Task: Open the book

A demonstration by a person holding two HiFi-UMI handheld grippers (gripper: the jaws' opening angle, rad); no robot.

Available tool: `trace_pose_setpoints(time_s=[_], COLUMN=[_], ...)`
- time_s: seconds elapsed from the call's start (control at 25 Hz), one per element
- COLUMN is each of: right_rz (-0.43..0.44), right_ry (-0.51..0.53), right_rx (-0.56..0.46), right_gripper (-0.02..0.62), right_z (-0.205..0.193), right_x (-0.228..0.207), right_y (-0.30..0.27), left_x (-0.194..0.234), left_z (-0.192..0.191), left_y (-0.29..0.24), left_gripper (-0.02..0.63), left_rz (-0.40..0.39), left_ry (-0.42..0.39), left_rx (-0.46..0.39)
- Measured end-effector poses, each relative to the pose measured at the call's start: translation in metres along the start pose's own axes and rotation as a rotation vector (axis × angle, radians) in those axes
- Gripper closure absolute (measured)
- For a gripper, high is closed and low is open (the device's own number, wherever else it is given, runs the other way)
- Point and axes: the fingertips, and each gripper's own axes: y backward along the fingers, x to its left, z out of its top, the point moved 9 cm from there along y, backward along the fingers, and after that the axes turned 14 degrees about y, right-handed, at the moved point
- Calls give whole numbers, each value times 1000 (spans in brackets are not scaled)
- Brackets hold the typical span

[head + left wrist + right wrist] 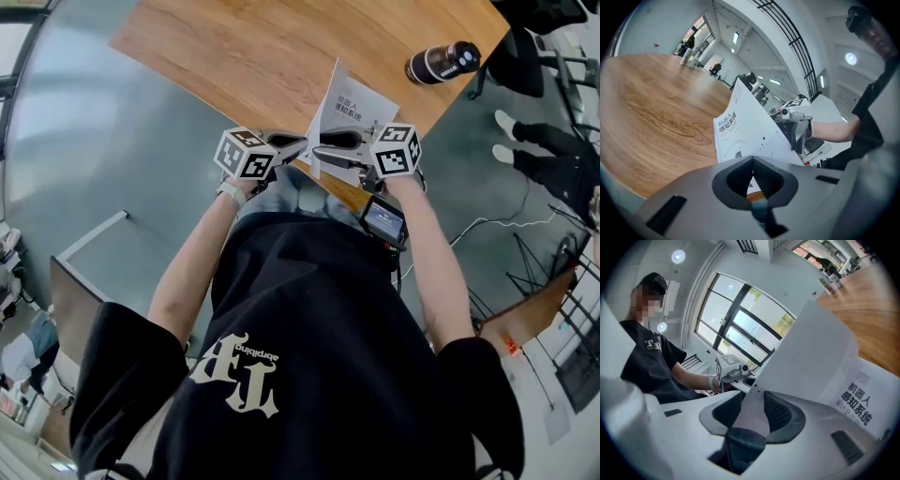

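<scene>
Book (367, 108) lies at the table (234, 47) edge. Its cover (811, 348) is raised steeply but not laid flat. My right claw (752, 394) is part-open, with the cover loose between its jaws. My left claw (752, 158) is closed, tips meeting by the book's near corner. Opening looks about half done.

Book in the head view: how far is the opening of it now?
Done: the cover stands lifted off the title page. In hand: the left gripper is shut on the cover's lower edge; the right gripper is open around it. Left, probably: lay the cover flat on the table.
</scene>
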Motion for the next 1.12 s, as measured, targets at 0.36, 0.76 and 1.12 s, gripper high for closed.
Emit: trace_pose_setpoints(time_s=[0.36, 0.76, 1.12], right_rz=[-9, -65, -153], right_ry=[38, -47, -99], right_rx=[-56, 96, 159], right_gripper=[452, 415, 382], right_z=[15, 36, 43], right_x=[-1, -60, -86], right_y=[-8, -97, -140], left_x=[0, 61, 83], left_z=[-9, -1, 4], left_y=[31, 103, 134], left_gripper=[598, 598, 598], left_rz=[69, 123, 149], left_ry=[11, 79, 89], left_rx=[-59, -105, -119])
